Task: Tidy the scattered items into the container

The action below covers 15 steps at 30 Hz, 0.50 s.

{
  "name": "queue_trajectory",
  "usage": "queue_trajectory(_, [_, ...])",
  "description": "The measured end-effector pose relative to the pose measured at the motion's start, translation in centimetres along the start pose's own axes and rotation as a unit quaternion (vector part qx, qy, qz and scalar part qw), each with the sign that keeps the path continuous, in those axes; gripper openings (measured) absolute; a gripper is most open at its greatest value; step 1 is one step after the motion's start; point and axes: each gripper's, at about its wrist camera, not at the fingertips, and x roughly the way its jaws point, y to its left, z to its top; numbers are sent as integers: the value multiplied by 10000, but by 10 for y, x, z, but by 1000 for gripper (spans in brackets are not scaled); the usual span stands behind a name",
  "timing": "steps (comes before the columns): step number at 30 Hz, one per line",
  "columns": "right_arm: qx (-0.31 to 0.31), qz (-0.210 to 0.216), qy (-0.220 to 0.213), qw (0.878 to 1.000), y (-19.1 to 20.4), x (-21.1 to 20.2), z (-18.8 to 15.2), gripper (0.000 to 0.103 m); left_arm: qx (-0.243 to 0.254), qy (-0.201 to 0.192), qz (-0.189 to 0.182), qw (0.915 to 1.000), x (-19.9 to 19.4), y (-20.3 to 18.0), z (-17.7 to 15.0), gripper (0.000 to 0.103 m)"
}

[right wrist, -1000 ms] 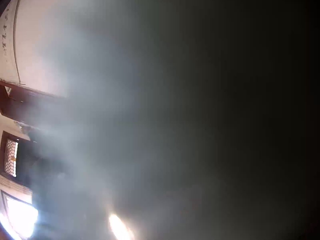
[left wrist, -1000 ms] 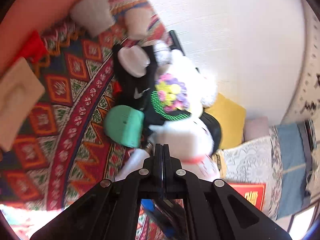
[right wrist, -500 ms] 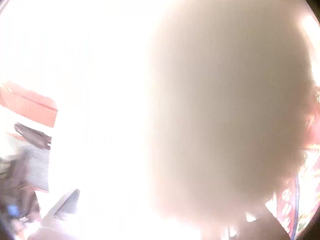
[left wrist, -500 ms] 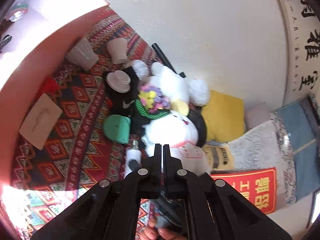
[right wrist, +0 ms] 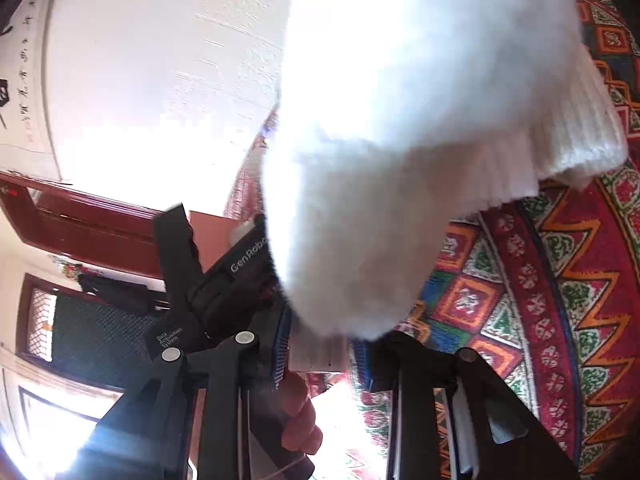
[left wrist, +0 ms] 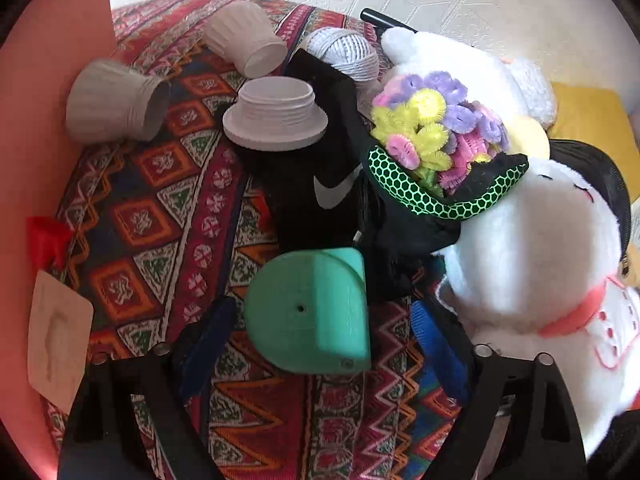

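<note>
Between the wide-open left hand-held gripper (left wrist: 316, 344) fingers — green case (left wrist: 310, 312), ungrasped.

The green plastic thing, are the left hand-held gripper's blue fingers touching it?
Apart. The left wrist view shows the green plastic piece lying between the left hand-held gripper's open blue fingers, with patterned cloth visible in the gap on each side.

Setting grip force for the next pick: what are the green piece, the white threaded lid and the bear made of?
Green piece: looks like matte moulded plastic, rigid, with a small hole.
White threaded lid: probably hard plastic, dull finish, ridged threads.
Bear: soft plush, fuzzy white pile; would compress.
</note>
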Motion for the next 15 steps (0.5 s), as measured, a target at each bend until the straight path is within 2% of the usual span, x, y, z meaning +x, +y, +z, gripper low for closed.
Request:
queue_trajectory(3, [198,160,150,9996,-8,2,-1,26,-161,33,-95,9998,-12,11,-5,54])
queue_trajectory(4, [206,189,170,9995,-5,9,9,26,-245,26,-173,9995,-20,17,-8,54])
queue_trajectory(7, [55,195,137,9997,3,13,17,26,-409,-148,-592,9973,-56,34,-24,54])
queue_trajectory(11, [-113,212,188,9995,16,20,8,26,-488,-743,-1140,9895,-136,62,-51,54])
queue_trajectory(15, [-353,219,256,9988,20,16,-1,26,-730,-1684,-1560,9706,-233,113,-68,54])
